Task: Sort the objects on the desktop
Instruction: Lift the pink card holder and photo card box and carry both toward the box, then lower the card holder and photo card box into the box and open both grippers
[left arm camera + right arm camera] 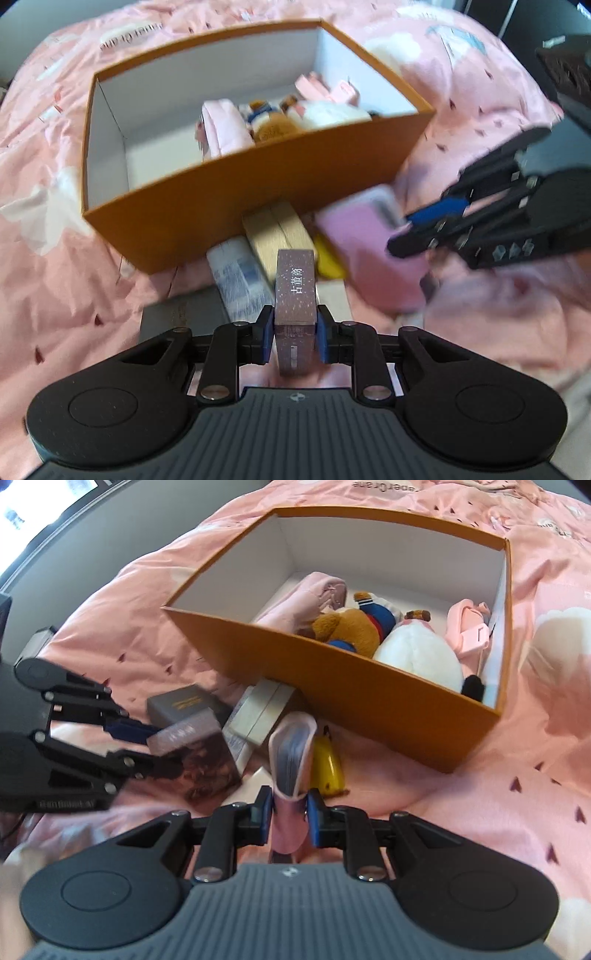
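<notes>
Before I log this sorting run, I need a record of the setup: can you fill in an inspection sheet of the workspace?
Surface: pink sheet, rumpled, printed.
Job's things: orange box open, holding a pink cloth, a bear, a white plush and a pink fan.
Clutter: beside the box lie a beige box, a wrapped box, a grey box and a yellow thing.
Grippers: left gripper shut on a purple box; right gripper shut on a pink notebook.
Cables: nothing seen.
Surroundings: a dark edge past the sheet; too blurred to tell.
</notes>
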Demonstrator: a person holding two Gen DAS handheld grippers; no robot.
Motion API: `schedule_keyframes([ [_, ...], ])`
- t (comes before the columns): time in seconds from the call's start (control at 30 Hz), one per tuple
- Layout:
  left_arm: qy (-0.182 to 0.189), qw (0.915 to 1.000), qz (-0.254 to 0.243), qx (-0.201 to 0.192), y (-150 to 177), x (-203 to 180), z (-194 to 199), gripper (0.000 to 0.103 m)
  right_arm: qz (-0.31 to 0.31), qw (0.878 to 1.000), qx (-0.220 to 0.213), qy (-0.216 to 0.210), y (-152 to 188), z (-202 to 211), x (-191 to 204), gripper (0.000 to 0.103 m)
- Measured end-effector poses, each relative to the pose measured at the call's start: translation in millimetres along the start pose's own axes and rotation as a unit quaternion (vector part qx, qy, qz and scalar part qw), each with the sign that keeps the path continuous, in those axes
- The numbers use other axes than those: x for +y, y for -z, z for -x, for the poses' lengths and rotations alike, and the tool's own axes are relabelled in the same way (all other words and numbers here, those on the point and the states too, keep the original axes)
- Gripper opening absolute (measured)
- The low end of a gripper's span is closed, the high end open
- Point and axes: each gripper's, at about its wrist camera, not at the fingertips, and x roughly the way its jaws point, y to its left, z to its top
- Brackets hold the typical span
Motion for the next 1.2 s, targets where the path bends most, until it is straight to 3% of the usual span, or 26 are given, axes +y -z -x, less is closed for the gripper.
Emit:
schedule_keyframes([
  [0.13, -0.005, 0.9997, 0.005, -0.025, 6.1, -4.9, -6.9, 0.027, -0.013, 1.0, -0.021, -0.005, 2.8, -7.8, 2.8, 0.025],
  [0.37, -0.062, 0.9968, -0.047, -0.016, 26.0, -29.9, -20.6, 0.032, -0.005, 1.0, -0.018, 0.022, 22.6, -8.6, 9.8, 0.027],
  [0.57, -0.071, 0.9963, -0.019, -0.043, 35.4, -27.5, -14.5, 0.03, -0.013, 0.999, -0.032, 0.022, 27.3, -7.3, 6.8, 0.027],
  [0.77, -0.07, 0.9966, -0.011, -0.043, 32.2, -24.1, -5.3, 0.026, -0.028, 0.999, -0.039, 0.011, 27.7, -3.4, 3.6, 0.023],
  [0.97, -0.022, 0.9982, 0.041, -0.037, 20.5, -4.0, 30.2, 0.026, -0.035, 0.997, -0.059, -0.025, 16.9, 27.3, 7.1, 0.022],
  [1.2, 0.013, 0.9965, 0.069, -0.044, -8.0, 22.5, 71.1, 0.026, -0.03, 0.991, -0.113, -0.066, -15.2, 69.5, 18.4, 0.021],
])
